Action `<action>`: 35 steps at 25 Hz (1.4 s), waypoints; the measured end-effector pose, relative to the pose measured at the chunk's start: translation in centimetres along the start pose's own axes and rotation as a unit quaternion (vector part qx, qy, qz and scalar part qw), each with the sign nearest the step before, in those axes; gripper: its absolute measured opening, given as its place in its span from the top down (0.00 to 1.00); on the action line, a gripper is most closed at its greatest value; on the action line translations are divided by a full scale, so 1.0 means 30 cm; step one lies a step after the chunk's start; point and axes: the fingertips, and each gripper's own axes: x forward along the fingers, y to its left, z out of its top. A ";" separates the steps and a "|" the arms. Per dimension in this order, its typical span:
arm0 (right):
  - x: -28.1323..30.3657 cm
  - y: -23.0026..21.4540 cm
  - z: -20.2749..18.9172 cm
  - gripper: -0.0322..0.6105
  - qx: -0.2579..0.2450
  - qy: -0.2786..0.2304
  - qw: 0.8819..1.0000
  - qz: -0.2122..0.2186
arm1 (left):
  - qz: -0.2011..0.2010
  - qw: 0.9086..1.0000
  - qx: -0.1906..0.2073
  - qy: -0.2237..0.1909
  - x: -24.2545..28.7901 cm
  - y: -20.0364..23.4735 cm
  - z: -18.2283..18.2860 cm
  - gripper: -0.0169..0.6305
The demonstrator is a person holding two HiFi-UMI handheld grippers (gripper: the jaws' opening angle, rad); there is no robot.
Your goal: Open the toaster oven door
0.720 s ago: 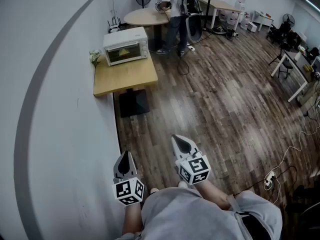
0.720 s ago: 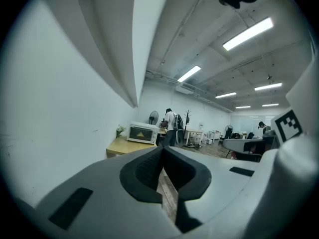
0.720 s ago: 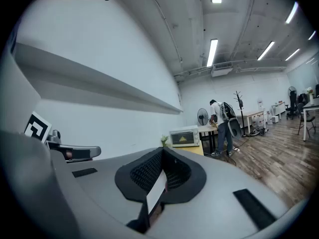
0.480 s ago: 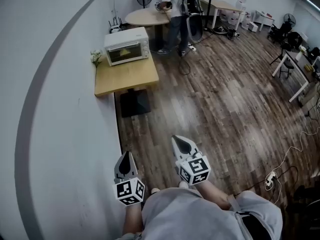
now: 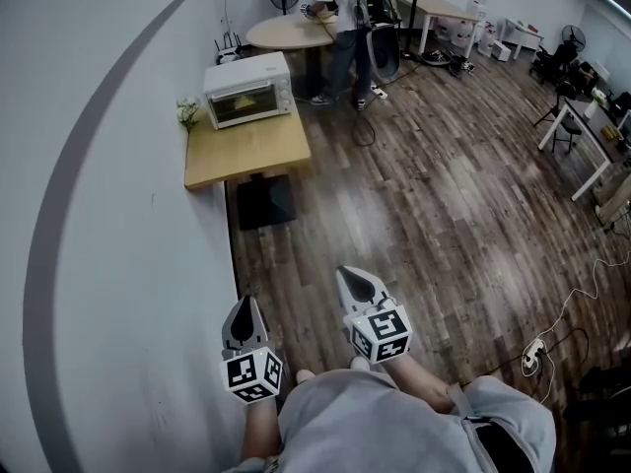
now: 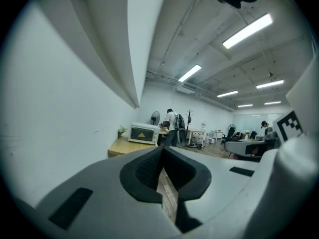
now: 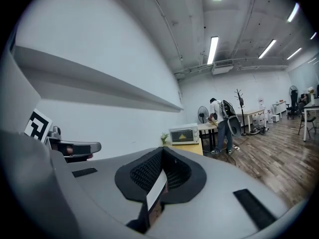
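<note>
— Whereabouts of the toaster oven?
— Far edge of the wooden table, close to the wall. Door shut, facing the near edge. Long side lying across the table. Straight ahead, well apart from both tools.
— Nearer one?
— Probably the right gripper, a touch further forward. Left gripper close along the wall, more in line with the table.
— Jaws?
— Closed together on both, nothing between. Held low by the waist, tips pointing ahead toward the oven.
</note>
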 end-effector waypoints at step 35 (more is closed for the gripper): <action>0.479 -0.239 0.033 0.95 -0.001 0.015 1.000 0.011 | 0.000 1.000 0.005 0.001 0.516 0.035 0.077 0.97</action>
